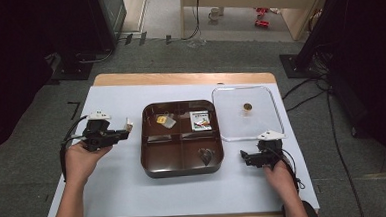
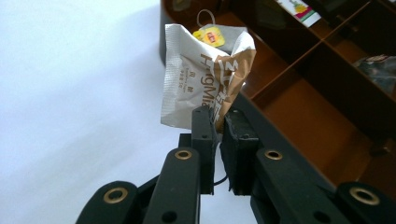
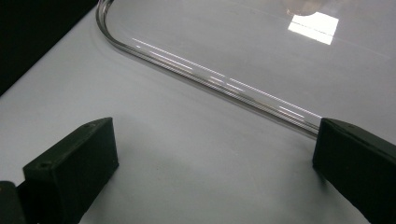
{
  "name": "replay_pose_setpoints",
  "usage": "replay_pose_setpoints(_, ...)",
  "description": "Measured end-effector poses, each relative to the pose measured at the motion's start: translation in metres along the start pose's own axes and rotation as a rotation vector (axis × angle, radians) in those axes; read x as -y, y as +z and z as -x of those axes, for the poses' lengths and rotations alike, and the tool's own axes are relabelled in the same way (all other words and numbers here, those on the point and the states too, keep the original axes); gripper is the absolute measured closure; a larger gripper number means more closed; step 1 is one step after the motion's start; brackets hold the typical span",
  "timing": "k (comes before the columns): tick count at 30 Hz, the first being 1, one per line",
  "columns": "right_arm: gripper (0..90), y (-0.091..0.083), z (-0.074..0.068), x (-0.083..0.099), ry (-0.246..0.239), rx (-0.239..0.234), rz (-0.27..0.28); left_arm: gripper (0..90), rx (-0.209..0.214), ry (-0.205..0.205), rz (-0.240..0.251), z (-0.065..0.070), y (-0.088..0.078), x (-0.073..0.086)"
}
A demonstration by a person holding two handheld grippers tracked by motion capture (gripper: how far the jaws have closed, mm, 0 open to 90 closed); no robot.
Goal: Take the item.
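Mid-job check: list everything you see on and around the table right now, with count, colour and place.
Sachet: one, white and brown, clamped in the left gripper, left of the box.
Compartment box: one, dark brown, table centre.
Tea bag: one, yellow tag, box's far-left compartment.
Packet: one, white with print, far-right compartment.
Dark wrapped item: one, near-right compartment.
Clear lid: one, transparent with a brown knob, right of the box.
Table: one, white cover, wooden far edge.
Left gripper: black, shut on the sachet.
Right gripper: black, open, near the lid's rim.
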State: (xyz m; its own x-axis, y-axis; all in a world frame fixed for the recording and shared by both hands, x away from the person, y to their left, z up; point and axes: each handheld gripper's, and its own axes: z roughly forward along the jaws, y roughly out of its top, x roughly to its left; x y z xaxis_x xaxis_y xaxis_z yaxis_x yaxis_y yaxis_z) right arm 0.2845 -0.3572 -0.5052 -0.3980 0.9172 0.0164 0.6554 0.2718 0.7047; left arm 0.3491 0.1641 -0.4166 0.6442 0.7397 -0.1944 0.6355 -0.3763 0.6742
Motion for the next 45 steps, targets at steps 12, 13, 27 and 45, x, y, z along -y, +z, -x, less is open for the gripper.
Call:
replay_pose_setpoints(12, 0.0, 0.000, 0.000, 0.000, 0.000, 0.000, 0.000, 84.1, -0.026, -0.027, -0.047, -0.015, 0.019, 0.007)
replay_pose_setpoints(13, 0.0, 0.000, 0.000, 0.000, -0.001, 0.000, 0.000, 84.1, -0.037, -0.018, -0.064, -0.016, 0.023, 0.008)
replay_pose_setpoints(27, 0.0, 0.000, 0.000, 0.000, 0.000, 0.000, 0.001, 82.5, -0.043, -0.055, -0.146, -0.027, 0.040, 0.018)
replay_pose_setpoints(45, 0.0, 0.000, 0.000, 0.000, 0.000, 0.000, 0.001, 63.1, -0.027, -0.090, -0.110, -0.029, 0.034, 0.018)
